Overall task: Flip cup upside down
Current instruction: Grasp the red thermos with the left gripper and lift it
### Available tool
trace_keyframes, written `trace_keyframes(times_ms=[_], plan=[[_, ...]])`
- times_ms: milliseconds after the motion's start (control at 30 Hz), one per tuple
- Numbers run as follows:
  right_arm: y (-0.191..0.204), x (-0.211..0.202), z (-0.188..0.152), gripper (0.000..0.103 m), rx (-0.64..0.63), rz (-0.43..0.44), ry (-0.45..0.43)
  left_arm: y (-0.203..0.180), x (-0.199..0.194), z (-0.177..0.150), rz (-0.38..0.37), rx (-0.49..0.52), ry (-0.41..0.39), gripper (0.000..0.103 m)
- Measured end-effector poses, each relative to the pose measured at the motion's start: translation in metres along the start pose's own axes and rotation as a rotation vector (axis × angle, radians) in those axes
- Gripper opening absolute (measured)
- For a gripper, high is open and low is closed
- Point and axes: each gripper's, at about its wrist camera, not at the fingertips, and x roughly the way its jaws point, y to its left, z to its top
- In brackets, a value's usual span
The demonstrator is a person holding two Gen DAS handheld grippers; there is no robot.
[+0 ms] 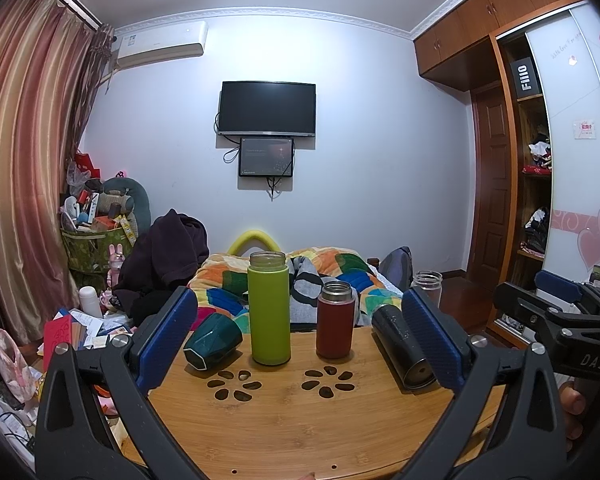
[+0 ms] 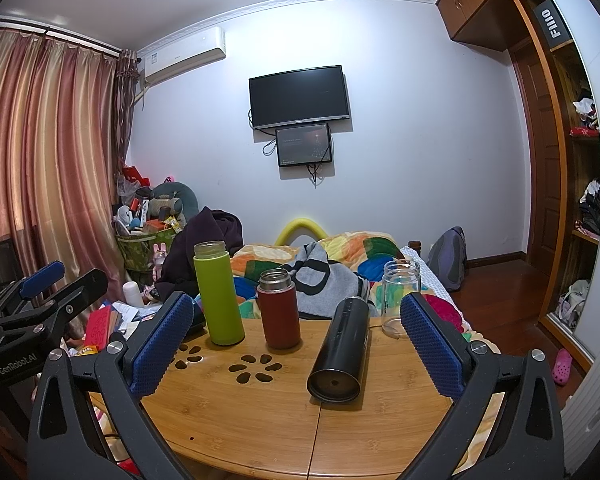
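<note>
On the bamboo table (image 1: 300,420) a dark green faceted cup (image 1: 212,342) lies on its side at the left, by the left finger of my left gripper (image 1: 300,344), which is open and empty above the table. A lime green bottle (image 1: 269,308) and a red flask (image 1: 335,320) stand upright. A black flask (image 1: 404,346) lies on its side. In the right wrist view the black flask (image 2: 340,354) lies between the open fingers of my right gripper (image 2: 296,344), untouched. The lime bottle (image 2: 218,296), the red flask (image 2: 279,310) and a clear jar (image 2: 400,294) stand behind it.
The table (image 2: 300,432) has flower-shaped cutouts (image 1: 328,382) in the middle. A bed with a colourful quilt (image 1: 340,276) lies behind it. Clutter and a basket (image 1: 96,248) fill the left corner. A wardrobe (image 1: 532,160) stands on the right. The right gripper's body (image 1: 560,320) shows in the left view.
</note>
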Motion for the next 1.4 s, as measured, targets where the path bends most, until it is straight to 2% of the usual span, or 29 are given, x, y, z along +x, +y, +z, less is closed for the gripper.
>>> trace_keyframes(times_ms=[267, 467, 633, 767, 867, 967, 1000, 1167, 1233, 1300, 1400], plan=[[-0.001, 0.002, -0.001, 0.103, 0.002, 0.001, 0.000, -0.004, 0.004, 0.001, -0.002, 0.010, 0.016, 0.103], [-0.015, 0.013, -0.010, 0.103, 0.021, -0.013, 0.018, -0.011, 0.040, -0.004, -0.033, 0.014, 0.090, 0.103], [-0.045, 0.023, -0.021, 0.103, 0.079, -0.041, 0.048, -0.027, 0.110, -0.014, -0.094, 0.048, 0.220, 0.103], [-0.073, 0.029, -0.030, 0.103, 0.129, -0.067, 0.073, -0.043, 0.182, -0.031, -0.127, 0.078, 0.372, 0.103], [-0.089, 0.031, -0.037, 0.103, 0.151, -0.082, 0.087, -0.052, 0.228, -0.042, -0.140, 0.062, 0.458, 0.103], [-0.100, 0.034, -0.042, 0.103, 0.172, -0.089, 0.102, -0.055, 0.265, -0.052, -0.120, 0.033, 0.522, 0.103], [-0.103, 0.035, -0.044, 0.103, 0.176, -0.090, 0.105, -0.057, 0.274, -0.055, -0.113, 0.025, 0.535, 0.102], [-0.109, 0.040, -0.049, 0.103, 0.192, -0.091, 0.124, -0.055, 0.304, -0.069, -0.064, -0.012, 0.590, 0.082], [-0.109, 0.042, -0.049, 0.103, 0.191, -0.089, 0.130, -0.052, 0.307, -0.073, -0.080, -0.037, 0.605, 0.066], [-0.108, 0.043, -0.049, 0.103, 0.186, -0.091, 0.130, -0.052, 0.309, -0.074, -0.068, -0.021, 0.614, 0.062], [-0.105, 0.042, -0.047, 0.103, 0.175, -0.092, 0.128, -0.050, 0.300, -0.074, -0.091, -0.013, 0.622, 0.062]])
